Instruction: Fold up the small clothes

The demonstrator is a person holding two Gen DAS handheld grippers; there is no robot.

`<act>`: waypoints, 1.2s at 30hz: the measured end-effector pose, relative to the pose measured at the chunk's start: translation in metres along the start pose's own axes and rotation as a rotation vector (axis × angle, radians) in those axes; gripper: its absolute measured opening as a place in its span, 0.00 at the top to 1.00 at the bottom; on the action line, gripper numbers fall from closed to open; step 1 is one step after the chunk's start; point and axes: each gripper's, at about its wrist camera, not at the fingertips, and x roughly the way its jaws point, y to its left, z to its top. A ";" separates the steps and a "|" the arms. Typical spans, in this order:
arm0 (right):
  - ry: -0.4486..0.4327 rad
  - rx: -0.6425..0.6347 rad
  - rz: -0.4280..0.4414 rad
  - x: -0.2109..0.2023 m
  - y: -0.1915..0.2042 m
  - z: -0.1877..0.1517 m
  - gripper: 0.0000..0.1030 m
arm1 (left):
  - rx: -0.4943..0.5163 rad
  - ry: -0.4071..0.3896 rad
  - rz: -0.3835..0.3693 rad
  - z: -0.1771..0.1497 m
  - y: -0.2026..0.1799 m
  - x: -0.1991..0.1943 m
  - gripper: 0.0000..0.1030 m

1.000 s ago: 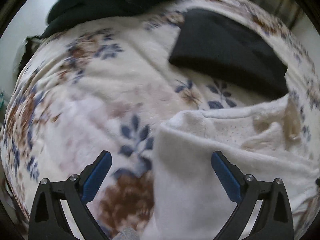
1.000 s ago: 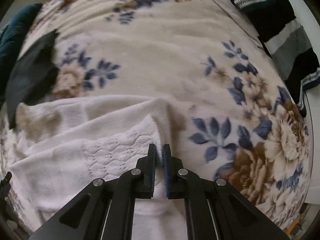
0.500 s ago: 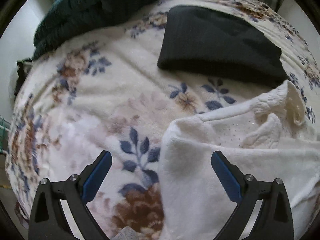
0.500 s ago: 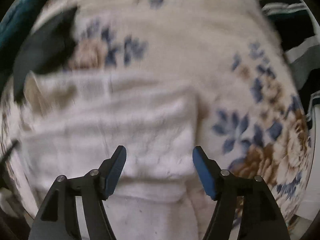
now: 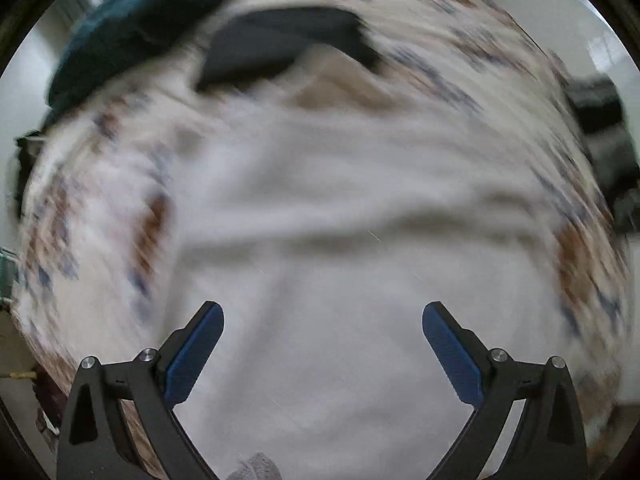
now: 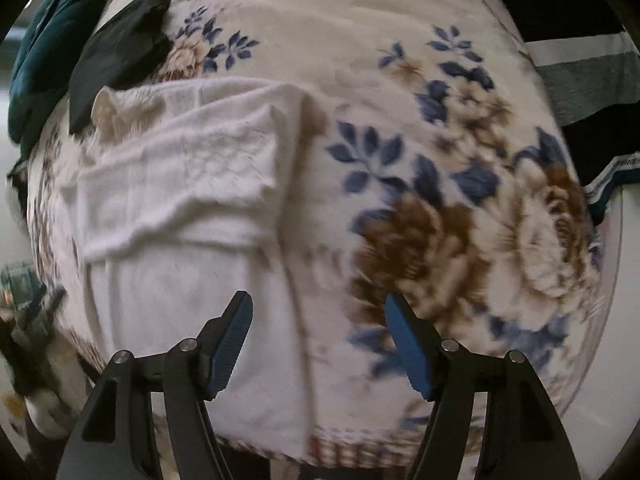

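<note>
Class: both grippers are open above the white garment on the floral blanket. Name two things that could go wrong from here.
1. The white garment lies loosely folded with its upper layer rumpled; an off-centre grab by the right gripper could pull it open.
2. The left wrist view is motion-blurred, so the left gripper may close on the floral blanket as well.

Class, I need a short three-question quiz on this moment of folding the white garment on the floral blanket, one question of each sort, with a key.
1. True or false: the right gripper is shut on the white knit garment.
2. Multiple choice: the black folded garment lies where, in the right wrist view?
A. under the striped sweater
B. beyond the white knit garment's far left corner
C. between the right gripper's fingers
3. Fill in: the left gripper is ____ above the white knit garment.

Key: 1 false; 2 B; 3 open
</note>
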 end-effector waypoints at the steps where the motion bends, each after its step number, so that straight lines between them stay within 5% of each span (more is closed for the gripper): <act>1: 0.000 -0.018 0.006 -0.006 -0.007 -0.004 0.31 | 0.007 0.043 -0.029 -0.020 -0.027 0.002 0.01; 6: 0.001 -0.058 0.018 -0.007 -0.051 0.000 0.31 | 0.052 0.224 -0.188 -0.108 -0.151 0.039 0.01; 8: -0.003 -0.041 0.032 0.002 -0.066 0.009 0.31 | 0.090 0.264 -0.181 -0.128 -0.186 0.058 0.09; 10: 0.000 -0.019 0.067 0.012 -0.077 0.022 0.31 | 0.119 0.299 -0.145 -0.144 -0.215 0.082 0.44; 14: 0.002 0.029 0.186 0.036 -0.081 0.063 0.31 | 0.083 0.275 -0.071 -0.145 -0.224 0.106 0.63; 16: -0.002 0.040 0.235 0.049 -0.078 0.085 0.31 | 0.047 0.236 -0.051 -0.139 -0.215 0.102 0.91; 25: 0.071 0.144 0.438 0.115 -0.044 0.149 0.58 | -0.064 0.117 -0.118 -0.122 -0.169 0.054 0.96; 27: 0.080 0.138 0.441 0.119 -0.033 0.150 0.93 | -0.083 0.091 -0.128 -0.119 -0.159 0.040 0.96; 36: -0.023 0.066 0.332 0.065 0.019 0.145 0.96 | -0.252 -0.010 -0.176 -0.126 -0.072 -0.021 0.96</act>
